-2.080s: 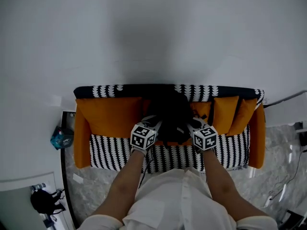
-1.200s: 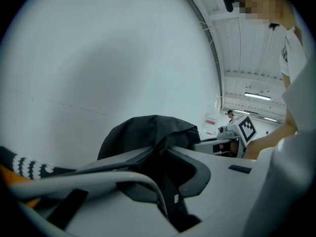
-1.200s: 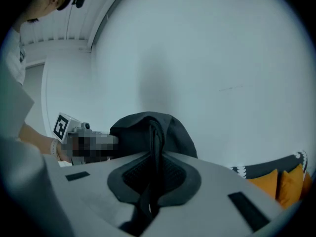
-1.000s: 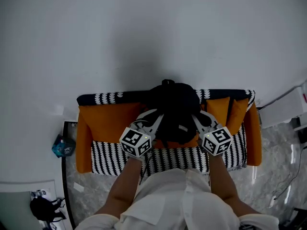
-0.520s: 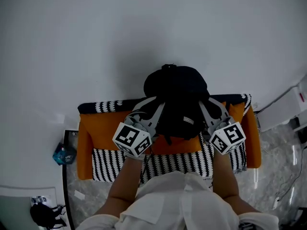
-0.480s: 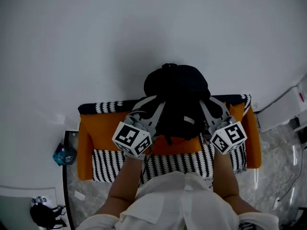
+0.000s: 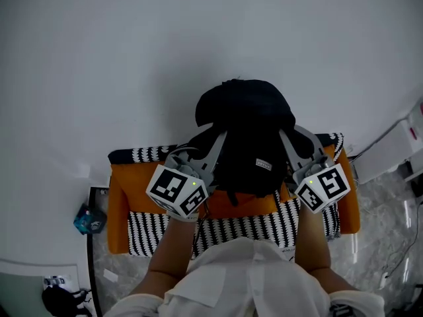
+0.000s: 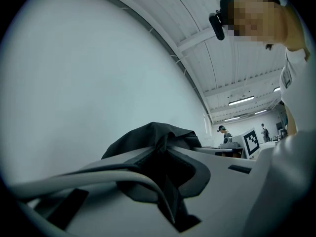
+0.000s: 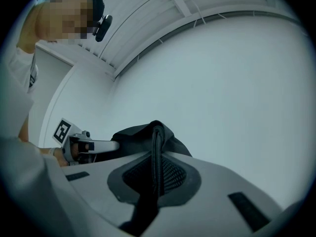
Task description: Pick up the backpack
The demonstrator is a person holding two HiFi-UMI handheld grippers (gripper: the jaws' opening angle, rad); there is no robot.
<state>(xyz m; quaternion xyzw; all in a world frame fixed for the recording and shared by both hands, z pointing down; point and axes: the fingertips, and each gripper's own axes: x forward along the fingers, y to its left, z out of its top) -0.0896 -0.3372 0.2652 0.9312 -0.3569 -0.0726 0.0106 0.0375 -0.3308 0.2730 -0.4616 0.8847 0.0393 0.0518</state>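
Head view: the black backpack (image 7: pixel 246 137) hangs between the two grippers, in front of the white wall (image 7: pixel 198 45); from above, its lower part overlaps the backrest and orange cushions of the sofa (image 7: pixel 231 224), which has a black-and-white zigzag cover; a small pale label shows on the face of the pack nearest us.

Left gripper (image 7: pixel 206 149): on the pack's left flank, pointing roughly level toward the wall; in the left gripper view we see its jaws clenched on a dark strap (image 8: pixel 165 181) of the pack, with bunched black fabric rising just beyond the tips.

Right gripper (image 7: pixel 294 149): on the pack's right flank, likewise about level; in the right gripper view its jaws are closed on a narrow black strap (image 9: pixel 155 154) that stands on edge between the mesh-faced pads; the body of the pack sits just past them.

Both forearms (image 7: pixel 173 256) reach forward from a white shirt.

Surroundings: grey marbled floor (image 7: pixel 390 230) around the sofa; a small teal object (image 7: pixel 87 220) lies on it left of the sofa's arm.
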